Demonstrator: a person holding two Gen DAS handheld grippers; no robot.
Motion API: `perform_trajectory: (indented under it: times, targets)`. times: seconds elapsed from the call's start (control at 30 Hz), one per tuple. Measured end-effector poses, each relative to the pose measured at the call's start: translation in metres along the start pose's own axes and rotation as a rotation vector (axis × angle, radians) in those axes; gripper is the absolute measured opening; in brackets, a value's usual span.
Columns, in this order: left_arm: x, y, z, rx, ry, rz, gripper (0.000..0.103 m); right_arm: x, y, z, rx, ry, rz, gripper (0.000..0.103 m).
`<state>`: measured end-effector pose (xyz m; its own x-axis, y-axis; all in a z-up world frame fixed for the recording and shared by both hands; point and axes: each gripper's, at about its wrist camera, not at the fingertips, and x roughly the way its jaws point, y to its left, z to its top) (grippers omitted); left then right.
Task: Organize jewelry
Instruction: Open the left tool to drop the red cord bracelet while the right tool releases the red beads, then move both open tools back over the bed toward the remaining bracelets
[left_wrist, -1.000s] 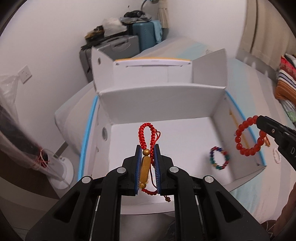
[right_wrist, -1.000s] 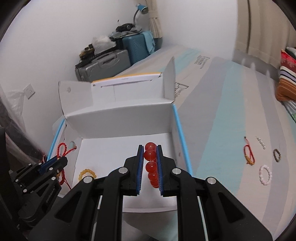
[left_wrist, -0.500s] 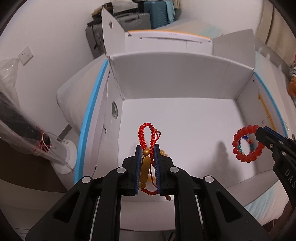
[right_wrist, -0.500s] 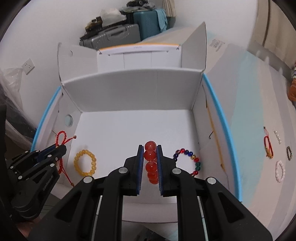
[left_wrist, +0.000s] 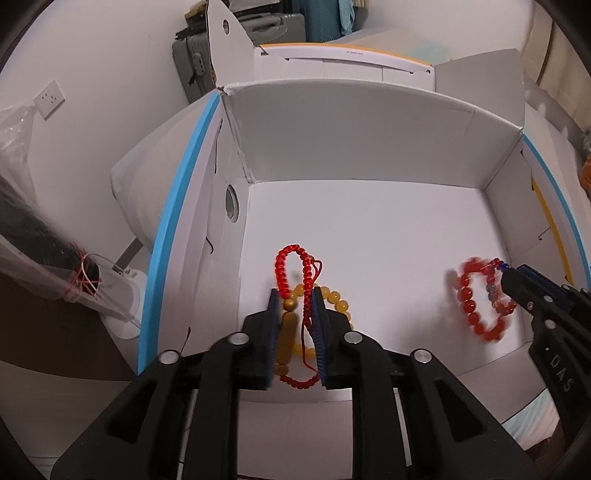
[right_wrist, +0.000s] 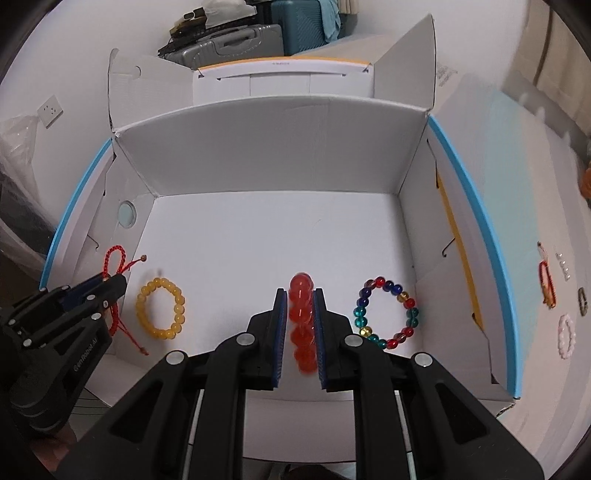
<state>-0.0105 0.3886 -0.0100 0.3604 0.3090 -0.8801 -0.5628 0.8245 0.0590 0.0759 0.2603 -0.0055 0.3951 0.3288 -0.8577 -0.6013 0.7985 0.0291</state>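
The left gripper (left_wrist: 295, 328) had just been opening; its jaws stood slack around the red braided cord bracelet (left_wrist: 295, 273), whose long axis ran along the fingers, low over the white cardboard box (left_wrist: 362, 129) floor above the yellow bead bracelet (left_wrist: 338, 299). From the right wrist, the right gripper (right_wrist: 298, 332) had likewise just been opening, the red bead bracelet (right_wrist: 302, 295) loose and blurred between its jaws, inside the box beside the multicoloured bead bracelet (right_wrist: 386, 314).
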Motion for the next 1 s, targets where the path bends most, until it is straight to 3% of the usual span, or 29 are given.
perform_trajectory:
  times: [0.03,0.07,0.3,0.43,0.73,1.0]
  targets:
    - [-0.002,0.0,0.0,0.003,-0.009,0.004,0.025,-0.002,0.001,0.0,-0.005,-0.01,0.003,0.043]
    - [-0.005,-0.001,0.001,0.007,-0.015,0.007,0.026,-0.006,0.002,0.0,-0.011,-0.025,-0.001,0.047]
    - [-0.022,-0.002,0.004,0.0,-0.062,0.019,0.055,-0.018,0.003,0.0,-0.026,-0.066,0.001,0.065]
    - [-0.034,-0.002,0.005,-0.003,-0.104,0.023,0.071,-0.028,-0.003,0.003,-0.005,-0.1,-0.025,0.084]
    - [-0.052,-0.008,0.005,-0.008,-0.148,0.049,0.094,-0.048,-0.022,0.004,0.028,-0.138,-0.035,0.091]
    - [-0.067,-0.036,0.003,0.018,-0.178,0.034,0.097,-0.069,-0.055,0.003,0.077,-0.185,-0.057,0.095]
